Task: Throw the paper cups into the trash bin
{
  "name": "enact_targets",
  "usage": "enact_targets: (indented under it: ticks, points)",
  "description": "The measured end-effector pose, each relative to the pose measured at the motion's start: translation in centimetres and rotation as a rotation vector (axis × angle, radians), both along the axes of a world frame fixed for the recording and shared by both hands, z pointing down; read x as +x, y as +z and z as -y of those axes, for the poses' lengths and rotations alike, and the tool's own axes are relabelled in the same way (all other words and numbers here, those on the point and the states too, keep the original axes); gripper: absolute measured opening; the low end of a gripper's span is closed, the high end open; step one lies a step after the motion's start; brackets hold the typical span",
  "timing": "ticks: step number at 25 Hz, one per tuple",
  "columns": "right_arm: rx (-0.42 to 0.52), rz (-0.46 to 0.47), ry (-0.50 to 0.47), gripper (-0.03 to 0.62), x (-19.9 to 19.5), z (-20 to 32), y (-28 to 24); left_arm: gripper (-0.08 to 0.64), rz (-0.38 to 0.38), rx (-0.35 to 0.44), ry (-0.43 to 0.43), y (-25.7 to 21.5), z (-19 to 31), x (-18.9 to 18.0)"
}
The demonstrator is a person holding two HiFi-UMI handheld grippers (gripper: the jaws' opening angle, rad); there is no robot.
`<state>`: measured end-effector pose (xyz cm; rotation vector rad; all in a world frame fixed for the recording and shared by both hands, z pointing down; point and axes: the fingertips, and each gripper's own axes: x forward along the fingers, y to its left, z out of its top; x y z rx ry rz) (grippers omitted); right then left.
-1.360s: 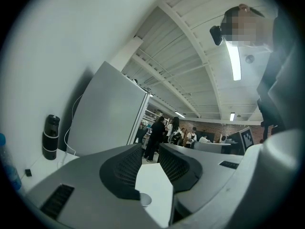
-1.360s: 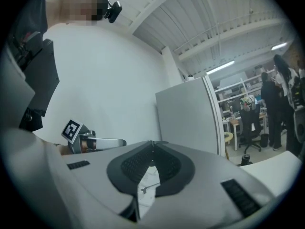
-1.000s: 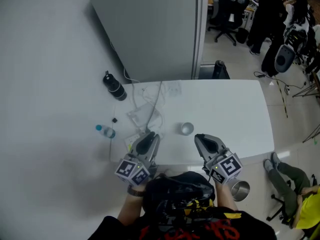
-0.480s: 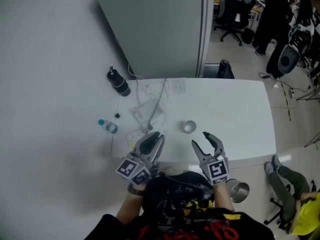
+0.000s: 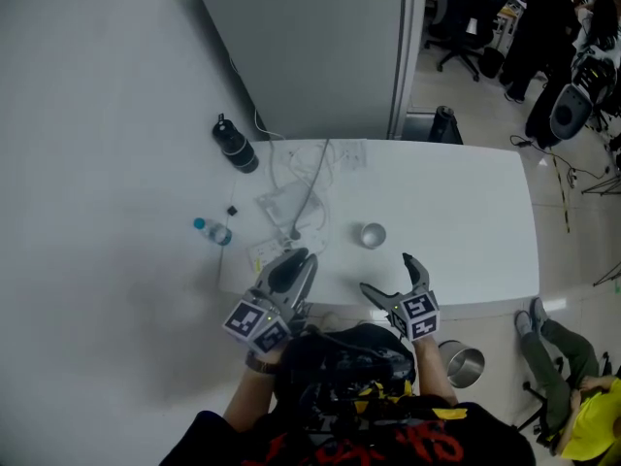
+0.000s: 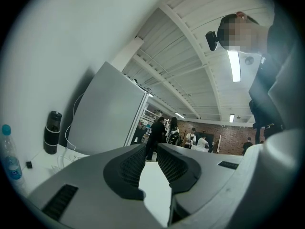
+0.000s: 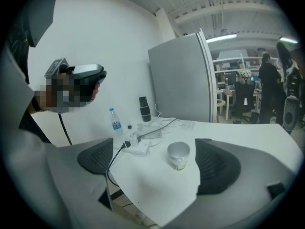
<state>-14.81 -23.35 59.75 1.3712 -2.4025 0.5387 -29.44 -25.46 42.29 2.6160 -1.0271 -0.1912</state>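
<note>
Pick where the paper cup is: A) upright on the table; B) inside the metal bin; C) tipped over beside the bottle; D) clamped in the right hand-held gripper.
A: the paper cup stands upright on the table, ahead of the right hand-held gripper, whose jaws have just been opening, empty.

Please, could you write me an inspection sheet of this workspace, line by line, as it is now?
Surface: white table, no spills seen.
Job's things: one paper cup upright on the table; metal trash bin on the floor.
Clutter: black flask, water bottle by the wall.
Grippers: left gripper narrowly open, empty; right gripper just opened wide, empty, cup ahead.
Cables: white cables and a plug on the table's left.
Surroundings: grey partition, people behind.
</note>
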Motion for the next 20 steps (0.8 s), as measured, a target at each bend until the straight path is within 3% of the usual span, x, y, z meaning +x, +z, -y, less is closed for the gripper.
enact_targets:
  ticks: [6, 8, 20]
  points:
    - [-0.102, -0.061, -0.012, 0.551, 0.0, 0.1, 6.0, 0.078, 0.007, -0.010, 0.006, 0.6, 0.0, -0.7]
    - [-0.128, -0.066, 0.003, 0.586, 0.3, 0.2, 7.3, 0.078, 0.008, -0.013, 0.003, 0.6, 0.1, -0.8]
    - [-0.159, -0.123, 0.088, 0.561, 1.7, 4.9, 13.5, 0.077, -0.007, -0.016, -0.053, 0.9, 1.0, -2.9]
